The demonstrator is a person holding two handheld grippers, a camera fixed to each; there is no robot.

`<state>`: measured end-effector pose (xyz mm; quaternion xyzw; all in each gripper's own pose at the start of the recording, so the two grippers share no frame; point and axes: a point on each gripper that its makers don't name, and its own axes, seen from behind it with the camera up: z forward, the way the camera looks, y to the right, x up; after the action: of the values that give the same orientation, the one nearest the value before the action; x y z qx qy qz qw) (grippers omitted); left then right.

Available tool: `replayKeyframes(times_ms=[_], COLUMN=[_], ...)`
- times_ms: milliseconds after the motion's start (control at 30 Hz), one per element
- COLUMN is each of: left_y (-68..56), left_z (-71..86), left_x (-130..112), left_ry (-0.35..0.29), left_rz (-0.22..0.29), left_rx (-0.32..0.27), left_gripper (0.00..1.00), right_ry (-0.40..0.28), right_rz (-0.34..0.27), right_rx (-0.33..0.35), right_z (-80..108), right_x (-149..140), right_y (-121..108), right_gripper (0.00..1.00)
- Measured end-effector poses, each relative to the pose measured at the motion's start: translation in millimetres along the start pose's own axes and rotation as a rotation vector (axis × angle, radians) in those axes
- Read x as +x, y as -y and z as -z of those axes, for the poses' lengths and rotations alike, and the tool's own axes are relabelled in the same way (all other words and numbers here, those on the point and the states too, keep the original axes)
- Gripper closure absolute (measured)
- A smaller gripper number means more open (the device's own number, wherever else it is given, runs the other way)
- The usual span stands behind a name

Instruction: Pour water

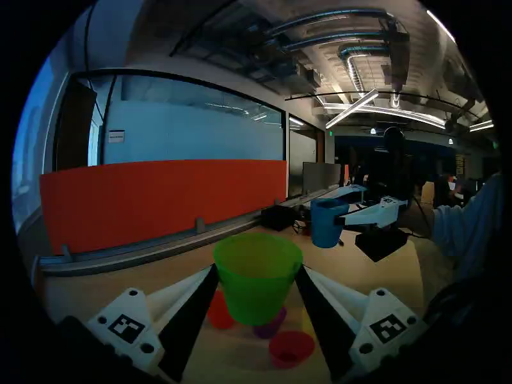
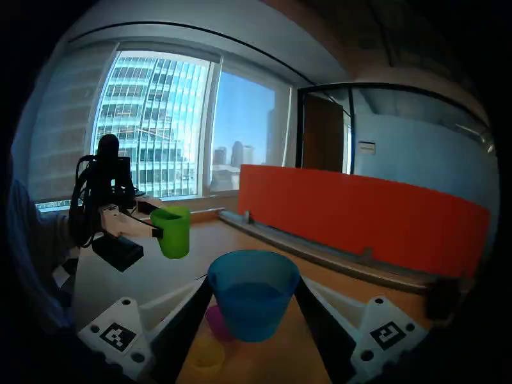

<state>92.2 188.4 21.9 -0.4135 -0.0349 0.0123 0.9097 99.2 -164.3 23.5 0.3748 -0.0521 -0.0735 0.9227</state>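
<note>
Left claw point(image 1: 256, 285) clenched on a smooth, tapered green plastic cup point(image 1: 257, 269), upright at lower centre of the left gripper view. Right claw point(image 2: 254, 307) likewise clamped on a translucent blue cup point(image 2: 253, 288), round-rimmed, upright at lower centre of the right gripper view. Beneath, on the matte wooden table point(image 2: 269, 365): glossy red cup point(image 1: 291, 349), purple cup point(image 1: 272, 328), pink cup point(image 2: 217, 323).

it was an open-plan office: a long wooden desk point(image 1: 173, 272) ran along an orange divider panel point(image 1: 160, 198), a glass-walled room point(image 1: 192, 121) stood behind it, a monitor point(image 1: 320, 176) sat farther along, bare ducts point(image 1: 352, 57) and strip lights point(image 1: 352, 107) hung overhead, and tall windows point(image 2: 249, 128) looked onto city high-rises point(image 2: 147, 115).
</note>
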Motion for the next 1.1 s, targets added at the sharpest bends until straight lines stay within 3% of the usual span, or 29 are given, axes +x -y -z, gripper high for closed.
replayKeyframes(times_ms=[400,1100], left_y=[-15.3,-27.0], left_z=[3.3,9.0], left_x=[3.8,0.0], left_ry=[-0.018,-0.029], left_rz=[-0.012,-0.006], left_rx=[-0.023,-0.018], left_gripper=[0.14,0.14], right_ry=[-0.027,-0.045], right_rz=[0.059,0.285], right_rx=[0.001,0.014], right_z=[0.5,-12.2], right_x=[24.4,76.5], right_y=[4.1,25.1], right_gripper=[0.08,0.09])
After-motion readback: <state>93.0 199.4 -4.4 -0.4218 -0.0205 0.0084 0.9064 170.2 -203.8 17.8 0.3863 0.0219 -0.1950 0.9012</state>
